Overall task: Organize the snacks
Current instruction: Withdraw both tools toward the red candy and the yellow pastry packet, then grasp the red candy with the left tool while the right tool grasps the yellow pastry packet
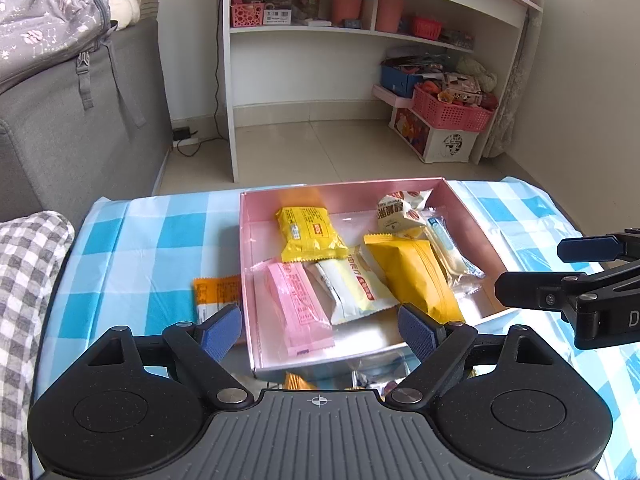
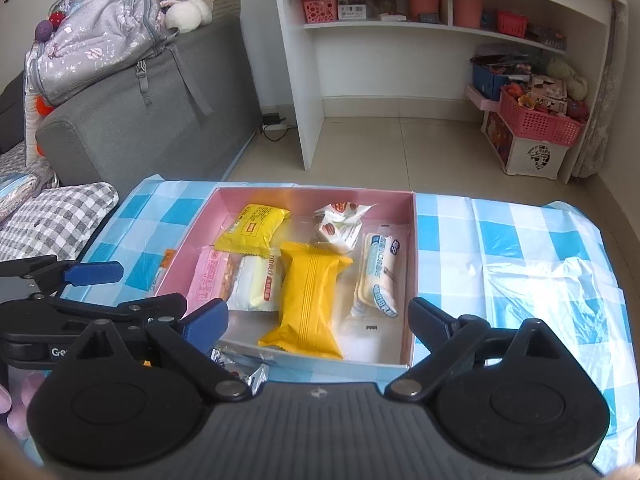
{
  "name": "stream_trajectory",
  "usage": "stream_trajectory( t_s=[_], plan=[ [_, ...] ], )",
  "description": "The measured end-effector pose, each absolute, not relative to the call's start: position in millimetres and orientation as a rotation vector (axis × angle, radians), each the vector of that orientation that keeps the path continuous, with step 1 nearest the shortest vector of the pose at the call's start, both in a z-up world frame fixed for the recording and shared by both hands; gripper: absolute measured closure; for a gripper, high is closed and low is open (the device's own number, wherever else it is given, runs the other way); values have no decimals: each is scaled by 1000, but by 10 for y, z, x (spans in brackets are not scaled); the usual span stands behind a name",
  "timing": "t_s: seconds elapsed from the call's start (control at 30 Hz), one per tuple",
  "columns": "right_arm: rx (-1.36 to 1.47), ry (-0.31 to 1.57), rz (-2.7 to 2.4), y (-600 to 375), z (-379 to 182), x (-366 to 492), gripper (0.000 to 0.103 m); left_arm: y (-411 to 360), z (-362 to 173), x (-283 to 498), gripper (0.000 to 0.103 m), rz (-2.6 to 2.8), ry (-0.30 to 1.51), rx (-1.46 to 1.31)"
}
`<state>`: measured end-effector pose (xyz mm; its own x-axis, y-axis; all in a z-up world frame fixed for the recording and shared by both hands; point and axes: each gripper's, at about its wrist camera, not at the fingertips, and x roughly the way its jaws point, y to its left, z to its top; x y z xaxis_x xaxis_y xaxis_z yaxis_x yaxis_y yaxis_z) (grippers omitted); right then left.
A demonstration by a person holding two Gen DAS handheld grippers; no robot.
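From the left wrist view, the left gripper hung over the near left corner of a shallow pink cardboard box that sat on a surface covered with a blue-and-white checked cloth; its jaws stood wide apart with nothing between them. Inside the box lay a bright yellow snack packet toward the far side, a pink wrapped bar along the near left wall, a white and pale-yellow packet just beside it, and a large mustard-yellow packet near the middle. An orange snack packet lay on the cloth outside the box's left wall, partly hidden by a blue pad. The right gripper reached in from the right edge, also spread open and empty. From the right wrist view, the right gripper hovered at the box's near edge, jaws wide and holding nothing. A white packet with red print lay at the far side and a clear-wrapped white and blue packet along the right wall. A silver foil wrapper lay on the cloth by the near left corner. The left gripper showed at the left.
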<state>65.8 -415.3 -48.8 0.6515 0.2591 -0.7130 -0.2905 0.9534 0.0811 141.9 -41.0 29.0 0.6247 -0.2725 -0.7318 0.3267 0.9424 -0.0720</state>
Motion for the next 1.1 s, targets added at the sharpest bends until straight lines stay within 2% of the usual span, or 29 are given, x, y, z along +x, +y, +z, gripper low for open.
stream_trajectory(
  t_s=[0.2, 0.47, 0.87, 1.1],
  plan=[
    [-66, 817, 312, -4123, -461, 446, 5, -345, 323, 1107, 11, -343, 840, 119],
    [-71, 848, 335, -4076, -499, 160, 3, -234, 271, 763, 10, -357, 893, 122],
    [-92, 876, 328, -4035, -755, -67, 1, -103, 42, 423, 5, -385, 934, 120],
    [-217, 915, 301, -3970, -934, -111, 0, -119, -127, 309, 4, -412, 984, 153]
  ],
)
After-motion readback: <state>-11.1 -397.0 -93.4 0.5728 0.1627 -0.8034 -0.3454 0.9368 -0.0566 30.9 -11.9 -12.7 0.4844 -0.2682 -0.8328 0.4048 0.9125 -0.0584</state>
